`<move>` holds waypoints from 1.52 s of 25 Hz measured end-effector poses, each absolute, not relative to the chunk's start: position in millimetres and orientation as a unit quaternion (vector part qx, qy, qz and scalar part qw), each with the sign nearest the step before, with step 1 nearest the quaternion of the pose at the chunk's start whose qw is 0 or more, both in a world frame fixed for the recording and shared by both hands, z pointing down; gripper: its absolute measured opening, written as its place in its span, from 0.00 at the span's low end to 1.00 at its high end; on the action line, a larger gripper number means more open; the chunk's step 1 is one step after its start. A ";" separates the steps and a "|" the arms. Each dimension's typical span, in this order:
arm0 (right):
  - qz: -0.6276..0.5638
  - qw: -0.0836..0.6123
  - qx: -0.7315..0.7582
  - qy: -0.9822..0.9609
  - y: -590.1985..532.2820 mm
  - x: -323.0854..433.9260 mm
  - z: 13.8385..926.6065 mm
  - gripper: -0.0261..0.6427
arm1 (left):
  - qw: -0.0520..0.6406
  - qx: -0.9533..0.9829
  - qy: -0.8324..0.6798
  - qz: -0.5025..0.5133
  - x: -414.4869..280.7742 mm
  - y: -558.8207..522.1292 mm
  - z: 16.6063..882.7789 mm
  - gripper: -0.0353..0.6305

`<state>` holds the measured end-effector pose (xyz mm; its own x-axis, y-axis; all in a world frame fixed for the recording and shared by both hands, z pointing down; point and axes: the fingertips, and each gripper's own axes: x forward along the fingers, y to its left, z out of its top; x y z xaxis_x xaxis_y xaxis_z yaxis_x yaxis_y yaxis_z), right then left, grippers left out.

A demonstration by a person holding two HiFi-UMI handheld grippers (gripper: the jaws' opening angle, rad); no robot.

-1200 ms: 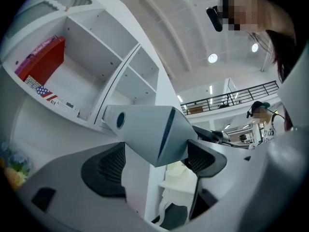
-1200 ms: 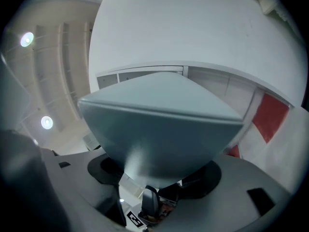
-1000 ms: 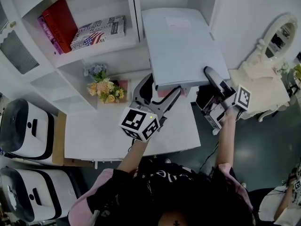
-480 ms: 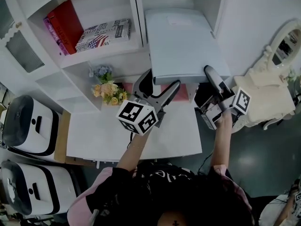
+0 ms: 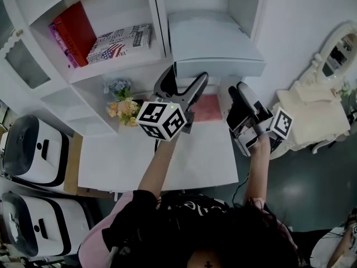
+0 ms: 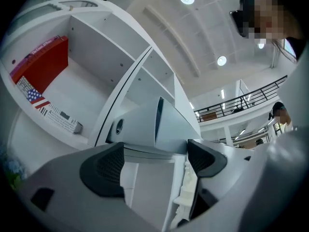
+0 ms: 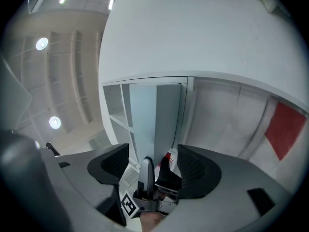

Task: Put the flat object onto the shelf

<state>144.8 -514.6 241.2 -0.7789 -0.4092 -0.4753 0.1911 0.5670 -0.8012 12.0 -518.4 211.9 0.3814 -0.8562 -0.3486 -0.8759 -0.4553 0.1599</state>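
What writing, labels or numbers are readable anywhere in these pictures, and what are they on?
No text here can be read.
Flag-patterned book: covered in newspaper-style print, too small to read.
Red book: pale lettering along its edge in the left gripper view, too blurred to read.
Marker cube: black-and-white square patterns only, no words.
Grey folder: no label visible.

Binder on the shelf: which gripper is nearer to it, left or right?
Left. The left gripper is at the front edge of the binder, jaws apart. The right gripper hangs clear of it, below its right front corner, also open.
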 end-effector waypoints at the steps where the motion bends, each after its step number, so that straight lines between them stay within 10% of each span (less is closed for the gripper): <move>1: -0.459 0.321 -0.071 0.825 -514.0 145.0 244.0 0.49 | 0.023 -0.830 0.523 0.191 10.9 -523.0 212.8 0.68; 8: -0.431 0.282 -0.112 0.850 -511.6 143.4 260.7 0.49 | 0.152 -0.792 0.585 0.086 2.7 -547.8 198.6 0.68; 20: -0.398 0.234 -0.137 0.876 -494.6 125.0 282.3 0.49 | 0.150 -0.803 0.576 0.022 8.8 -536.8 219.8 0.68; 38: -0.345 0.114 -0.214 0.907 -459.3 114.2 388.5 0.49 | -0.078 -0.837 0.541 -0.020 23.0 -446.6 400.0 0.60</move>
<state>114.2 -459.3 388.5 -0.8820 -0.4675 -0.0587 -0.3102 0.6699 -0.6745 23.0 -446.6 400.0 0.4130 -0.9030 0.1183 -0.9094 -0.4018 0.1077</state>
